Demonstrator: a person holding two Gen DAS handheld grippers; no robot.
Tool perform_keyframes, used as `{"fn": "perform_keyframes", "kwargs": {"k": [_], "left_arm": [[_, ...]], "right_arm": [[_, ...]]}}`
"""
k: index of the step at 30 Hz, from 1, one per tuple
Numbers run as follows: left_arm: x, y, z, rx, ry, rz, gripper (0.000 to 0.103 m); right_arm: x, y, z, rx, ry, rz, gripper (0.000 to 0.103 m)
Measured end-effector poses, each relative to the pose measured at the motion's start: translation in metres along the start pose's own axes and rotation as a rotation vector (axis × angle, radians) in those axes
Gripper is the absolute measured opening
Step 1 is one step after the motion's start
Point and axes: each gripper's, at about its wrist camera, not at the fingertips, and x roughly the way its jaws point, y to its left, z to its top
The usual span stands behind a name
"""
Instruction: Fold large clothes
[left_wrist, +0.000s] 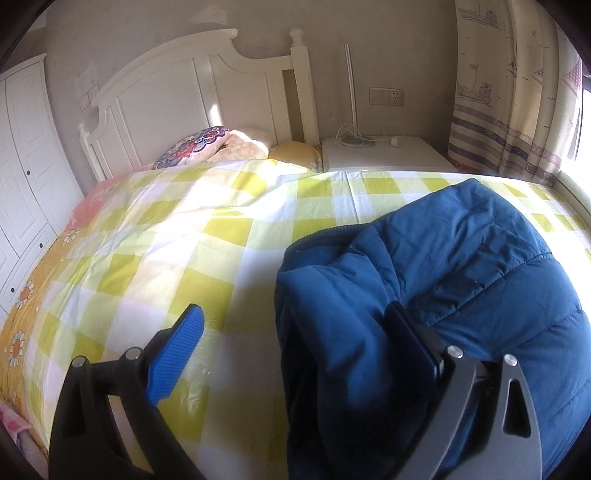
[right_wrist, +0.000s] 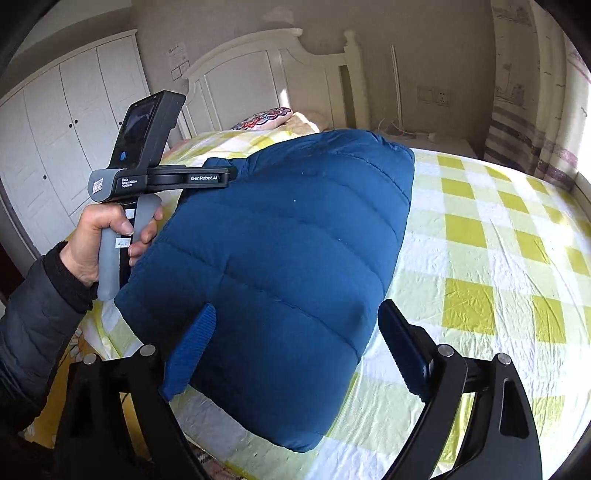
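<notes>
Here, left wrist view first. Left gripper (left_wrist: 301, 347) with jaws wide apart, nothing pinched. The blue padded jacket (left_wrist: 443, 280) lies folded on the checked bedsheet (left_wrist: 177, 236), to the right of the gripper's midline; its near left edge sits between the jaws, and the dark right-hand finger (left_wrist: 413, 339) overlaps the fabric, contact uncertain. The blue-padded left finger (left_wrist: 177, 354) hangs over bare sheet, clear of the cloth. Pillows (left_wrist: 207, 142) against the white headboard (left_wrist: 192, 85); a nightstand (left_wrist: 384, 155) with a lamp base and cables on top, beyond the bed.

Right wrist view. Right gripper (right_wrist: 295, 350) also spread wide, holding nothing; the jacket (right_wrist: 295, 236) fills the space ahead of and between its fingers, a compact quilted bundle whose long axis runs from the near bed edge away toward the headboard. The person's hand (right_wrist: 99, 236) holds the other gripper at the bundle's far left side, its fingers hidden behind the cloth in this view.

Judgement: both grippers flank the bundle, right one more squarely centred on it. The fold looks nearly or wholly finished.

No containers in either view; the wardrobe (right_wrist: 59, 122) doors are closed.
</notes>
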Motion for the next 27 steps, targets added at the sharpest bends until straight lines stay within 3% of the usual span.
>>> {"fn": "perform_keyframes", "kwargs": {"k": [2, 4, 8, 9, 12, 15, 16, 17, 20, 22, 24, 26, 27], "left_arm": [[-0.043, 0.005, -0.006, -0.009, -0.086, -0.02, 0.096], [-0.066, -0.004, -0.003, 0.055, -0.118, -0.039, 0.096], [-0.068, -0.033, 0.031, 0.17, -0.142, -0.071, 0.096], [-0.059, -0.039, 0.041, 0.175, -0.124, -0.102, 0.096], [-0.017, -0.052, 0.06, 0.183, -0.052, -0.196, 0.097], [0.037, -0.063, 0.053, 0.194, 0.092, -0.295, 0.097], [0.054, -0.065, 0.044, 0.195, 0.143, -0.329, 0.098], [0.06, -0.06, 0.038, 0.161, 0.134, -0.356, 0.099], [0.068, -0.036, 0.029, 0.032, 0.139, -0.454, 0.101], [0.071, -0.029, 0.024, 0.01, 0.139, -0.46, 0.101], [0.063, -0.025, 0.023, 0.014, 0.122, -0.413, 0.101], [0.038, -0.015, 0.019, 0.008, 0.074, -0.359, 0.1], [0.021, -0.003, 0.014, -0.021, 0.047, -0.382, 0.1]], "right_arm": [[-0.03, 0.007, 0.003, -0.054, -0.083, -0.002, 0.086], [-0.045, 0.021, 0.005, -0.097, -0.133, 0.036, 0.082], [-0.027, 0.081, 0.002, -0.272, -0.138, 0.098, 0.068], [-0.017, 0.1, -0.001, -0.331, -0.121, 0.108, 0.062], [0.007, 0.151, -0.006, -0.483, -0.129, 0.097, 0.061], [0.031, 0.183, -0.008, -0.606, -0.121, 0.049, 0.061], [0.049, 0.187, -0.012, -0.641, -0.06, 0.011, 0.062], [0.065, 0.186, -0.018, -0.663, 0.006, -0.011, 0.062], [0.071, 0.181, -0.031, -0.673, -0.007, -0.013, 0.062], [0.072, 0.183, -0.031, -0.672, -0.006, -0.011, 0.062], [0.066, 0.181, -0.026, -0.659, 0.0, 0.024, 0.062], [0.027, 0.15, -0.006, -0.501, -0.005, 0.147, 0.061], [0.009, 0.129, 0.0, -0.413, -0.024, 0.168, 0.062]]}}
